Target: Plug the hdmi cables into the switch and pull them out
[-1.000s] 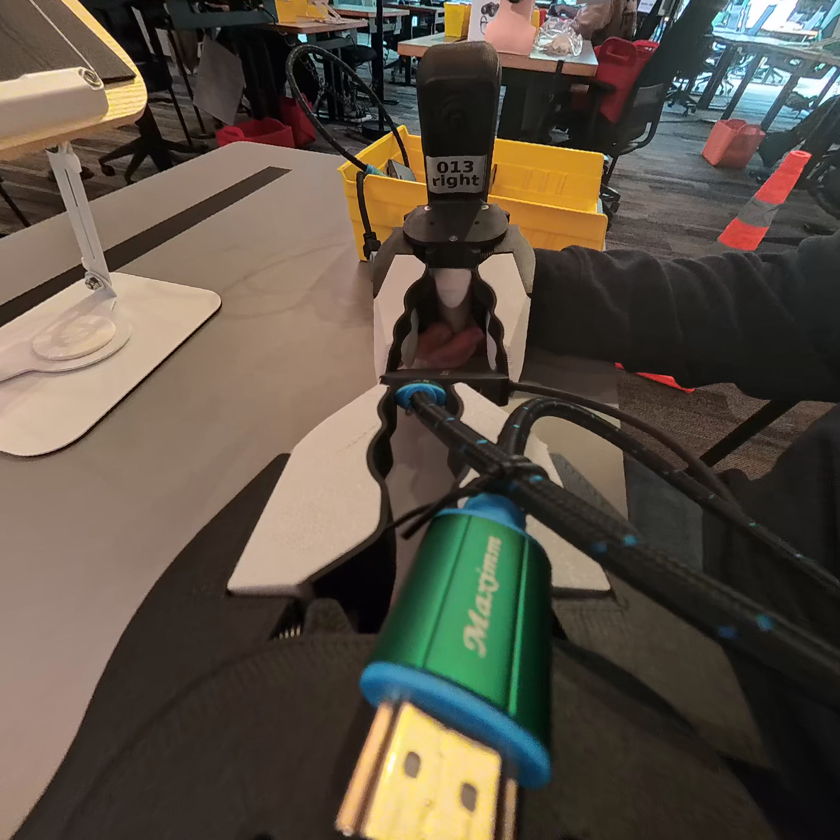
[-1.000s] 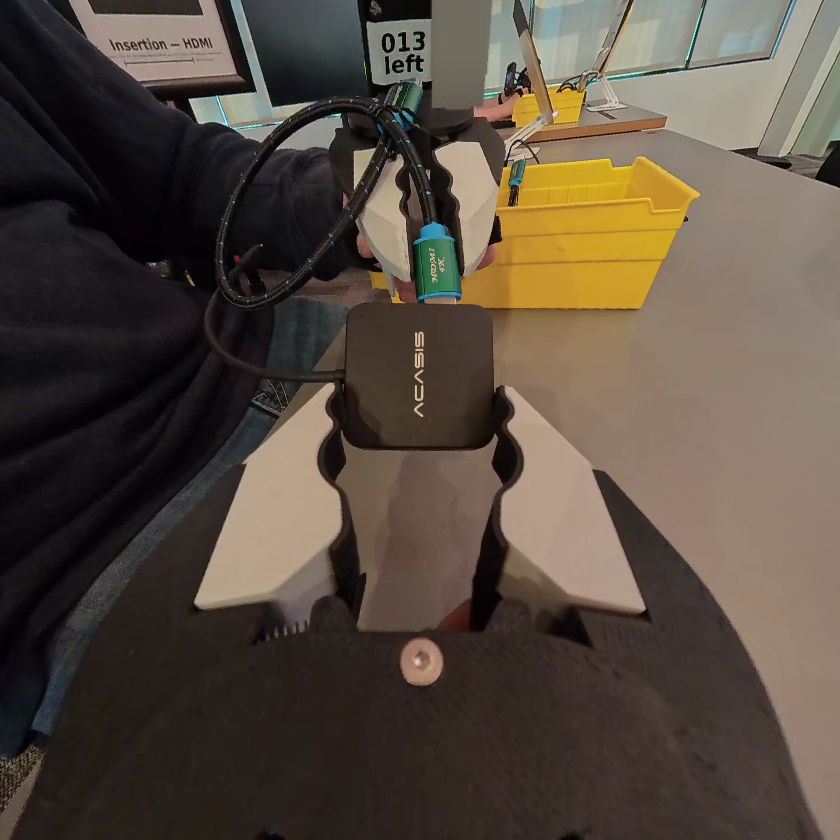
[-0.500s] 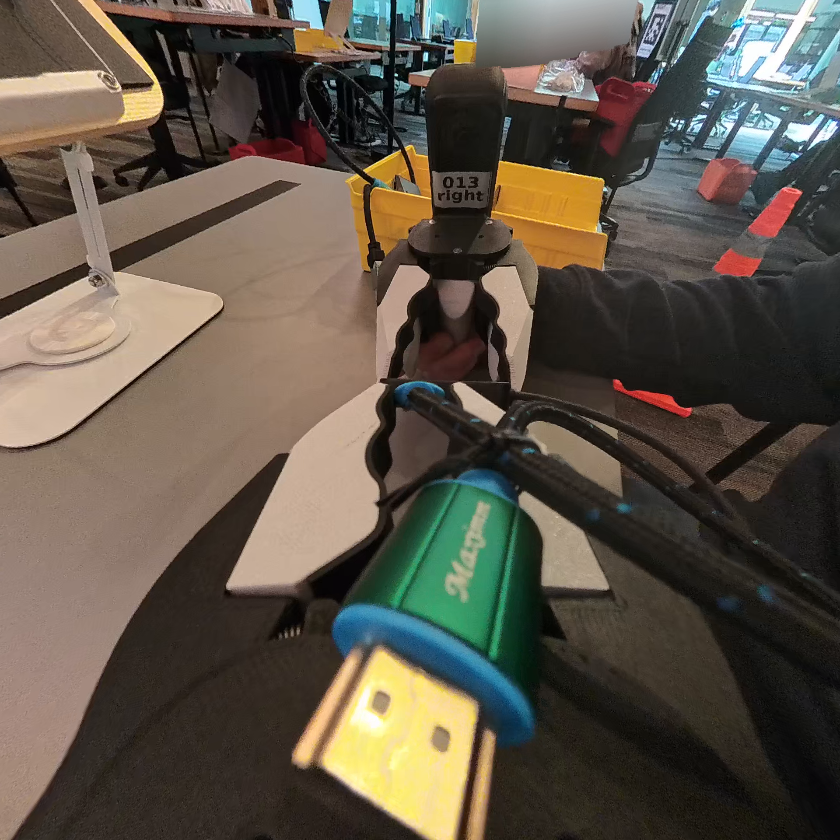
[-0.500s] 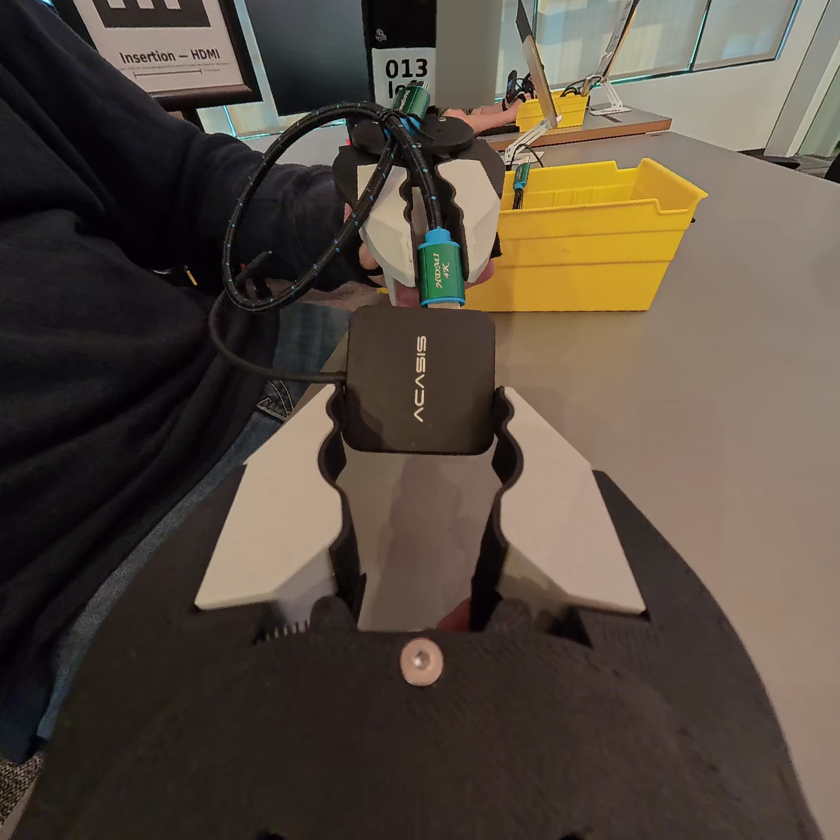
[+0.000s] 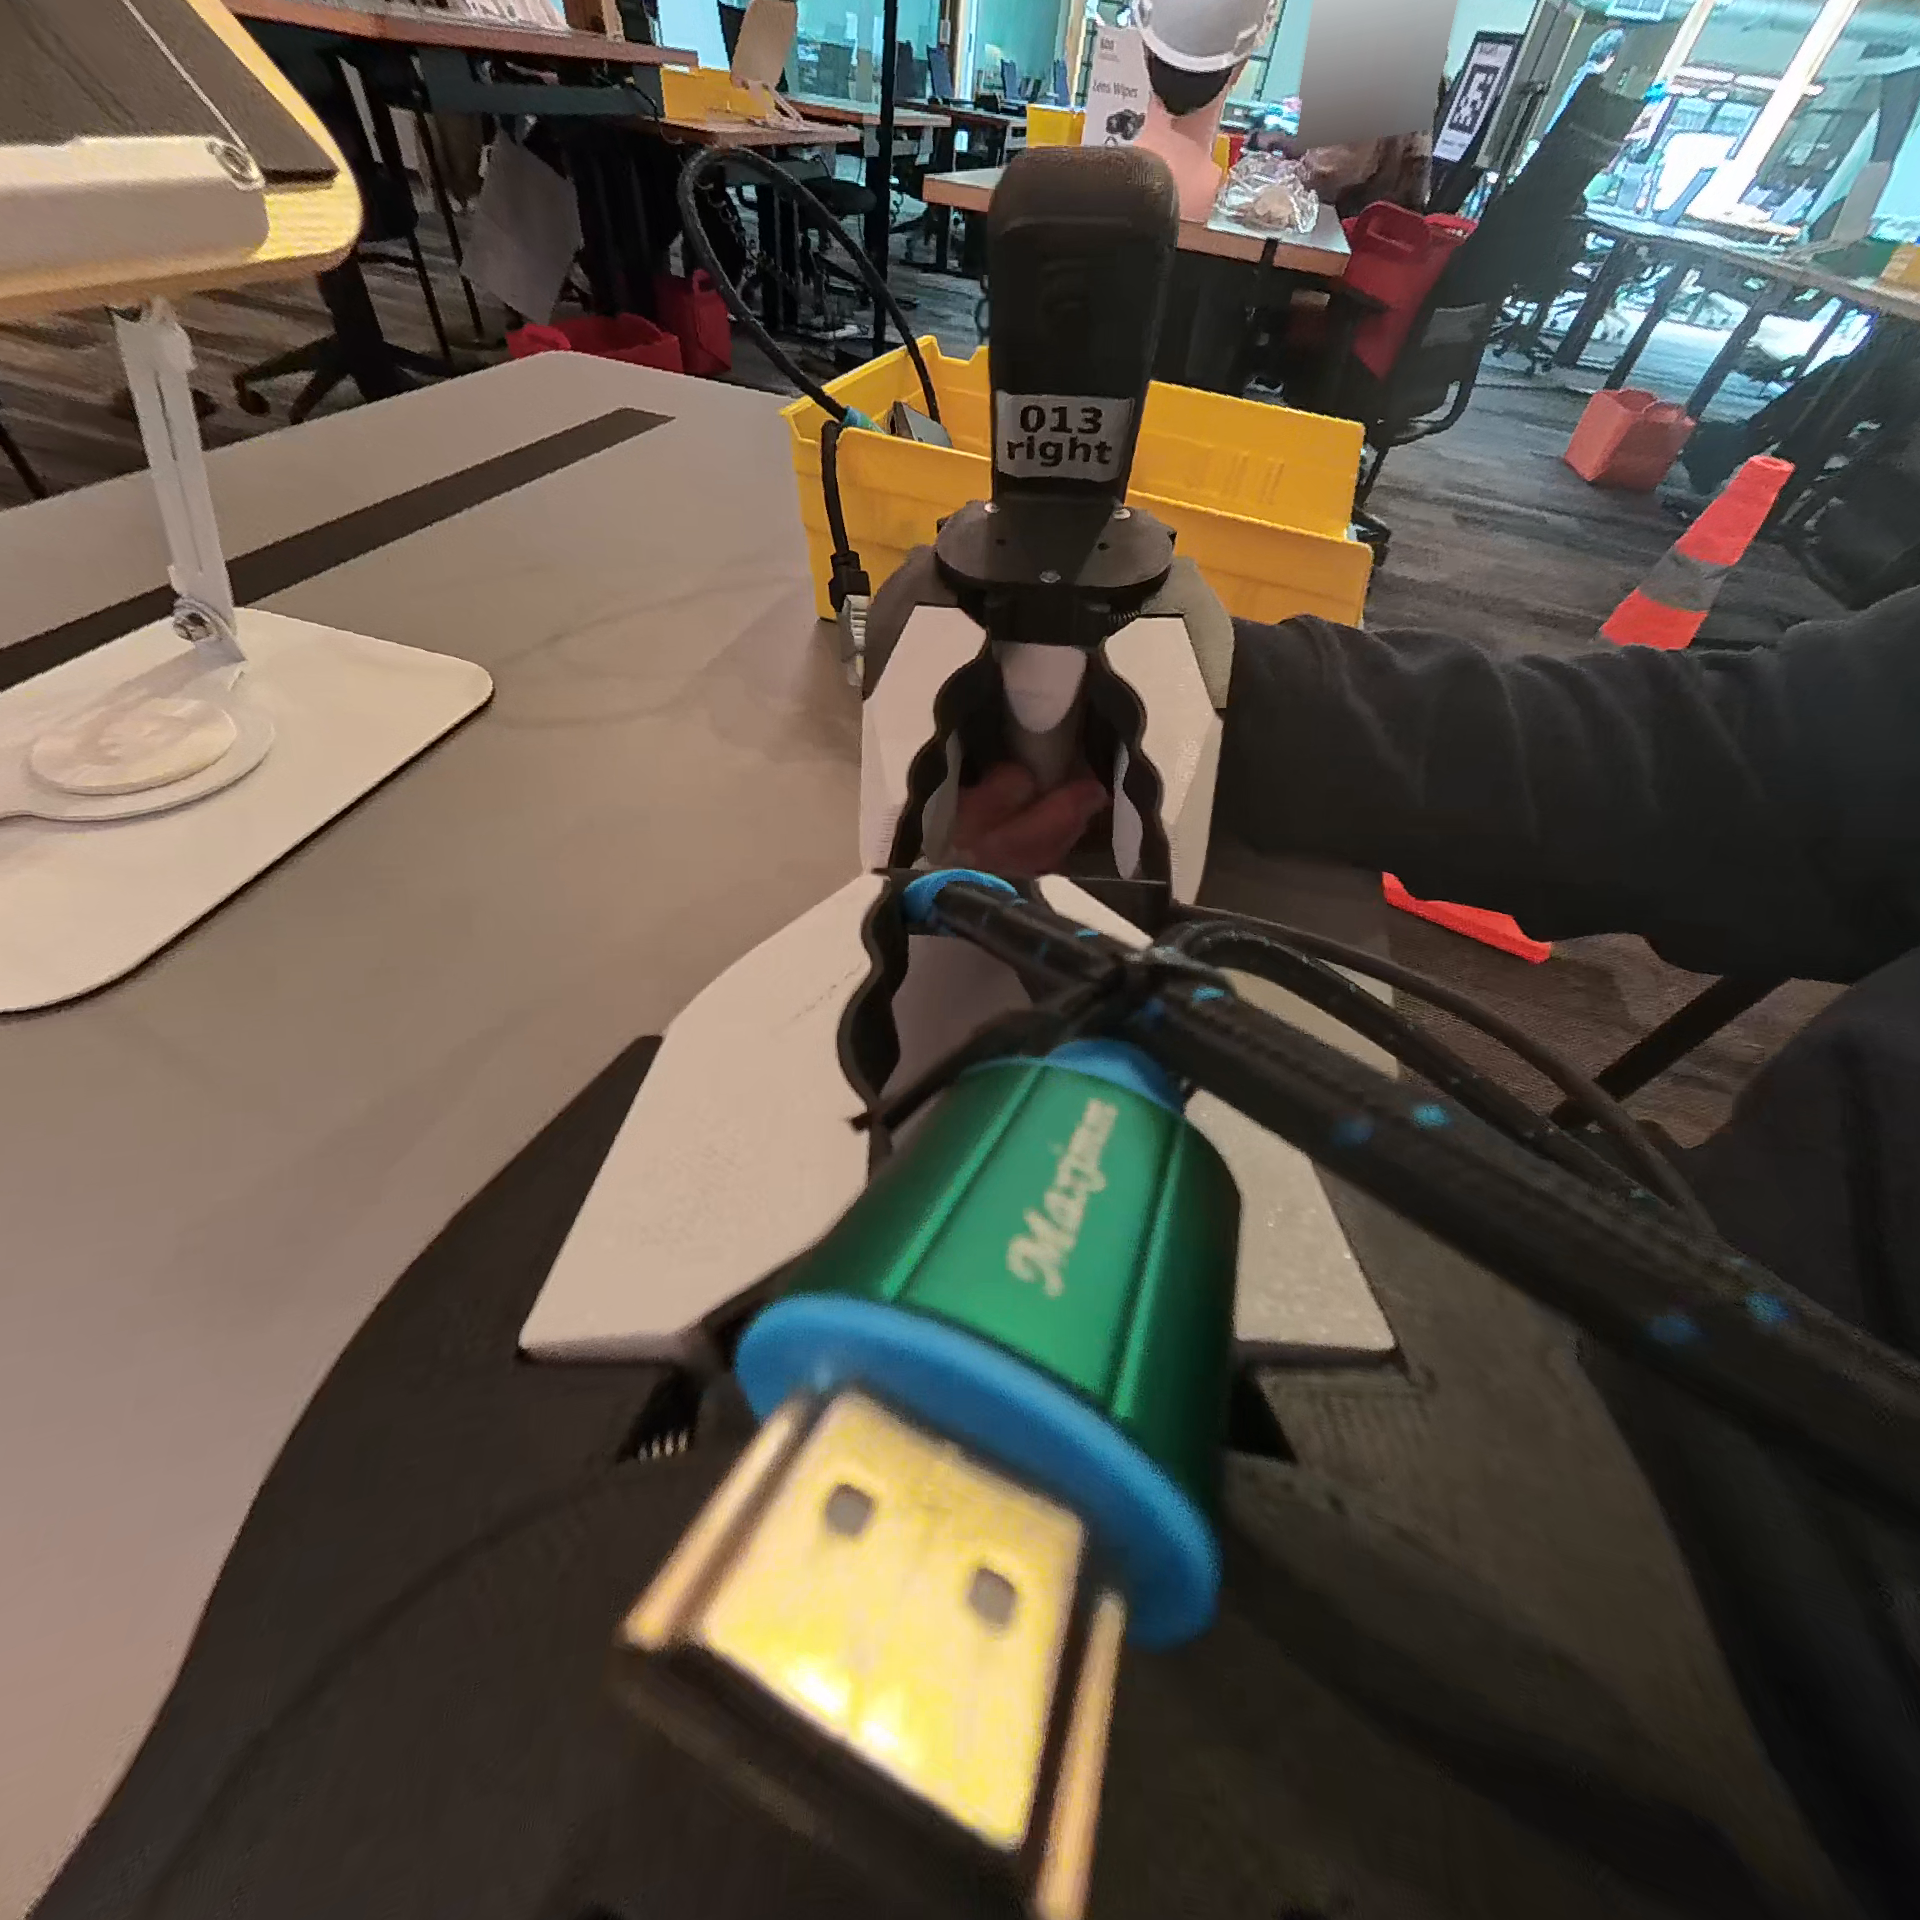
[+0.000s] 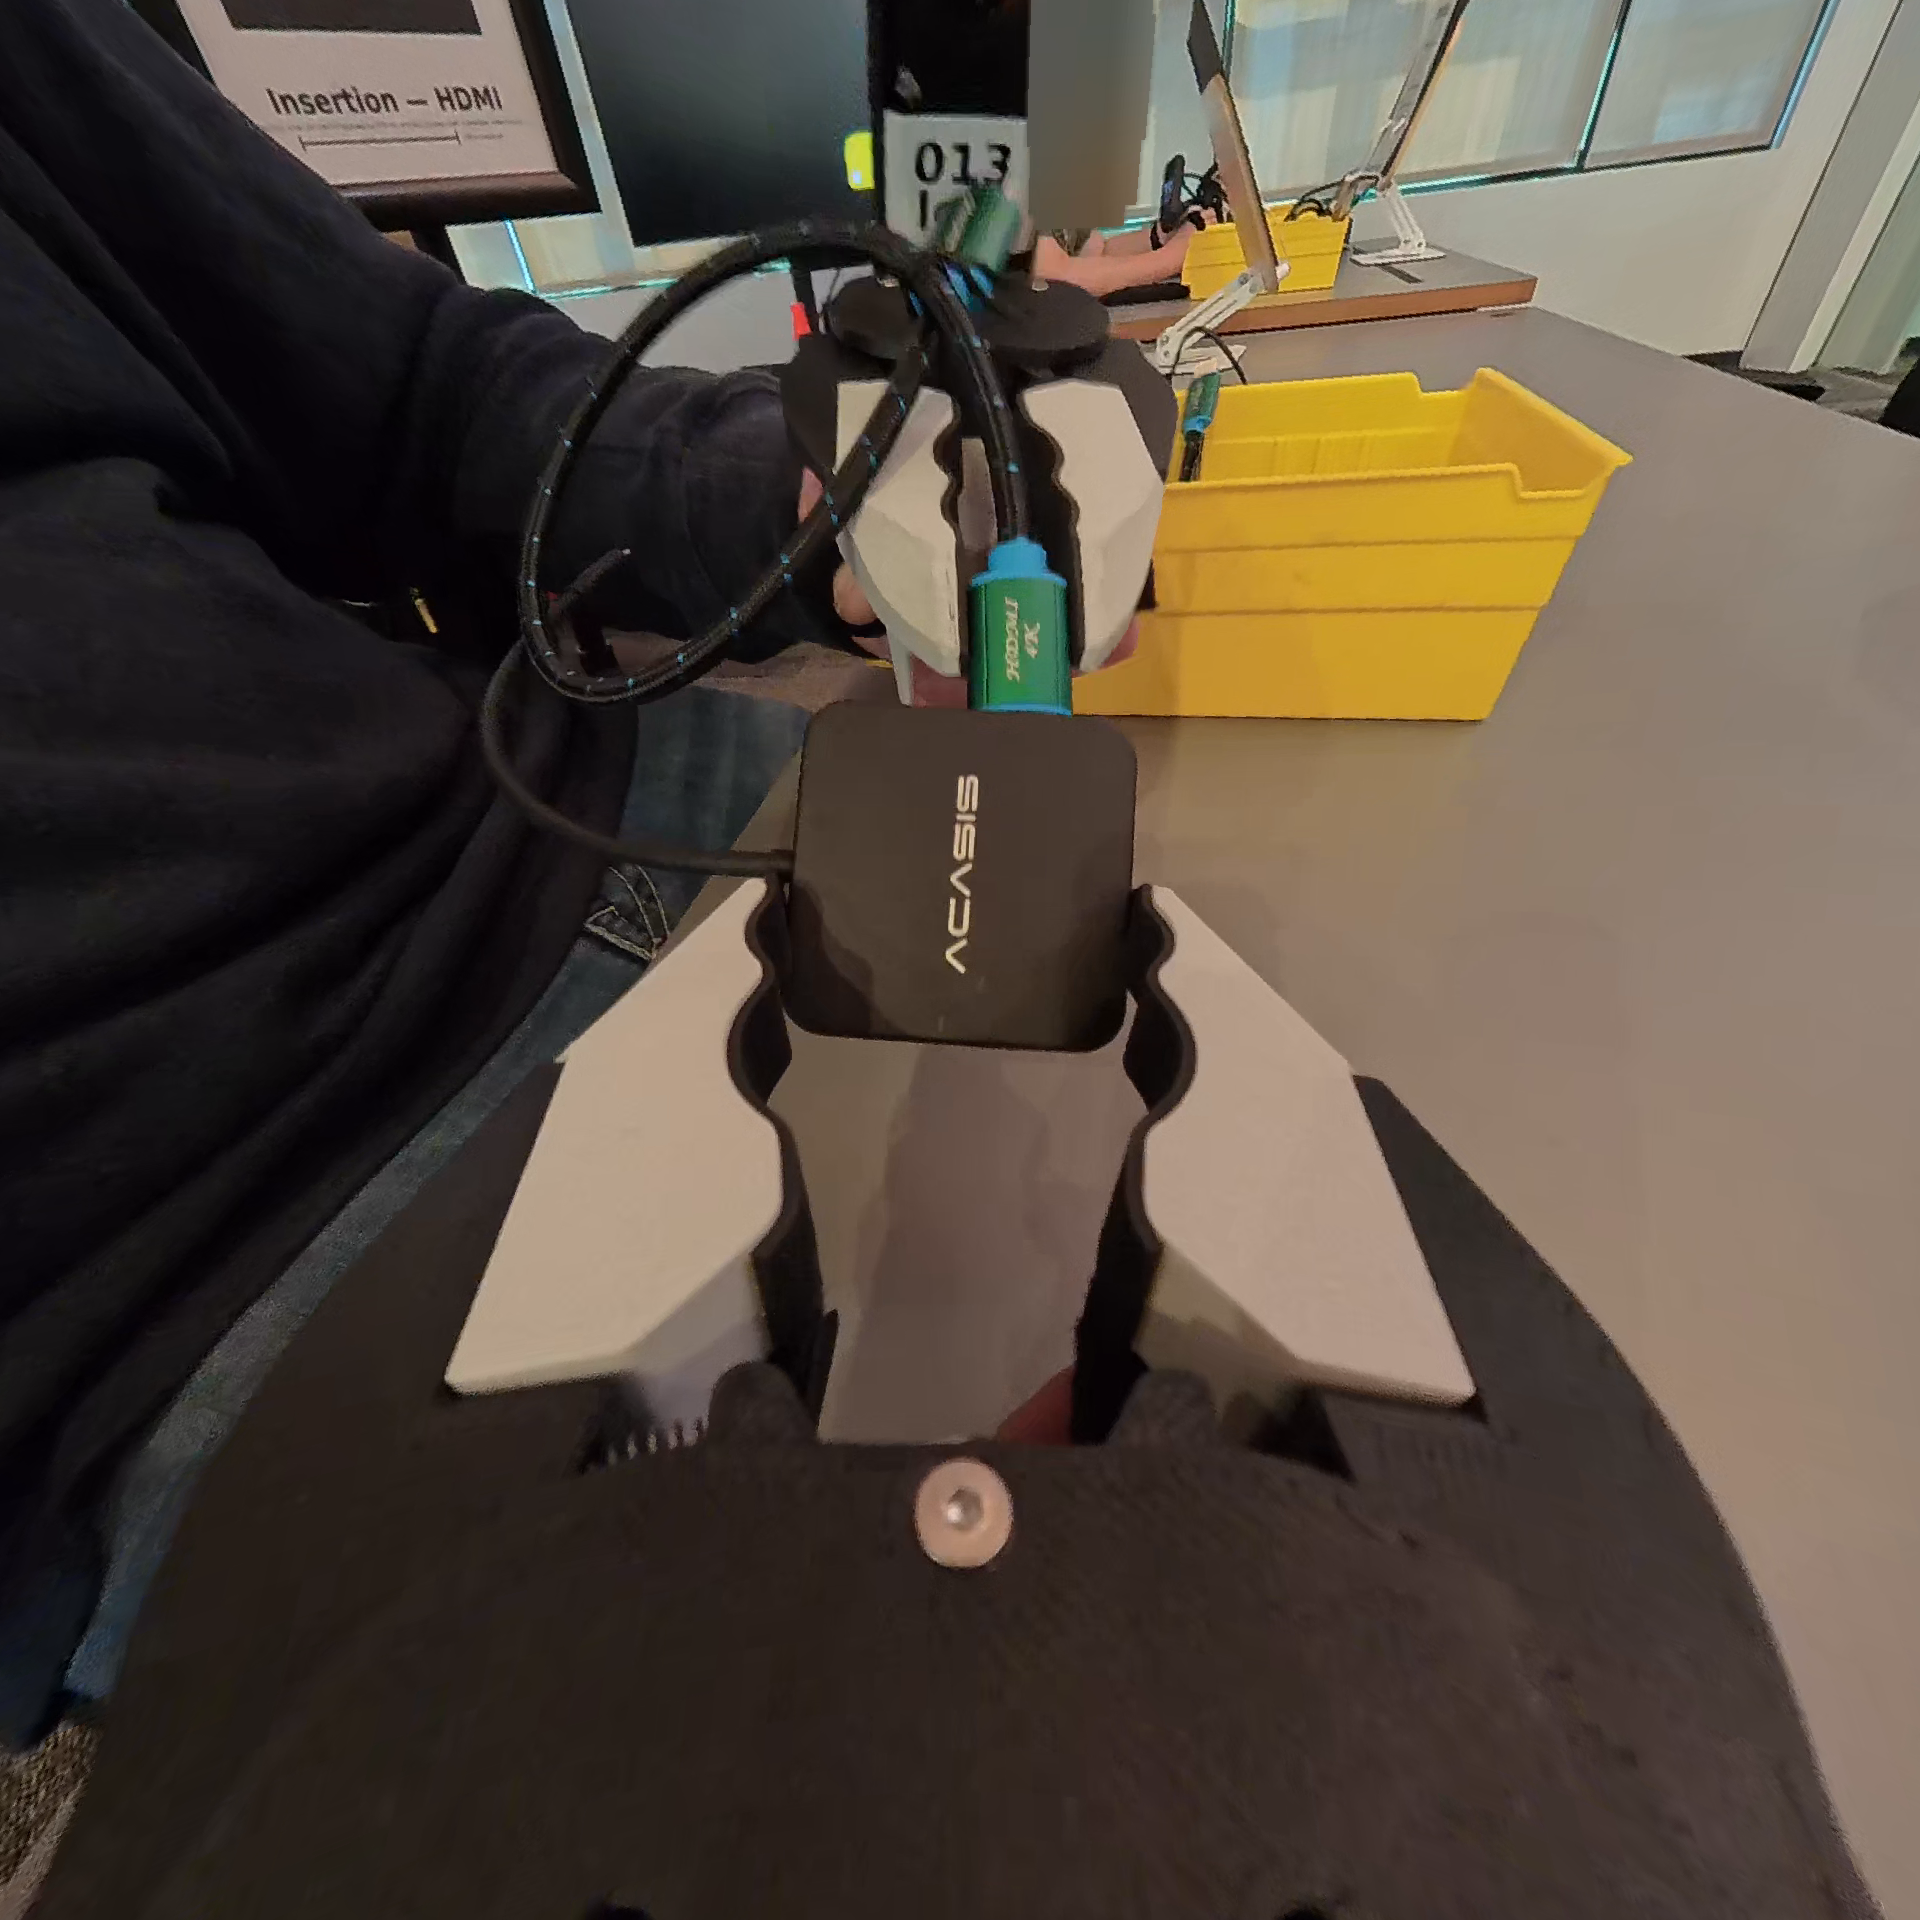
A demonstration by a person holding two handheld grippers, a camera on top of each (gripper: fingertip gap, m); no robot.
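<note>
Since 1 second before, the green HDMI plug [image 6: 1020,642] had moved in until it met the far edge of the black switch [image 6: 961,878]. Right gripper [image 6: 961,961] squeezed the switch to keep it steady above the table [image 6: 1507,935]. Left gripper [image 6: 1003,582] pinched the plug's cable [image 6: 997,457], aiming it straight. 1 spare plug [image 5: 997,1351] dangled close.

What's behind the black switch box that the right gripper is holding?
Directly behind the switch, the left gripper holds a green HDMI plug against its far edge, with a yellow bin beyond. The port and the plug's metal tip are hidden.
</note>
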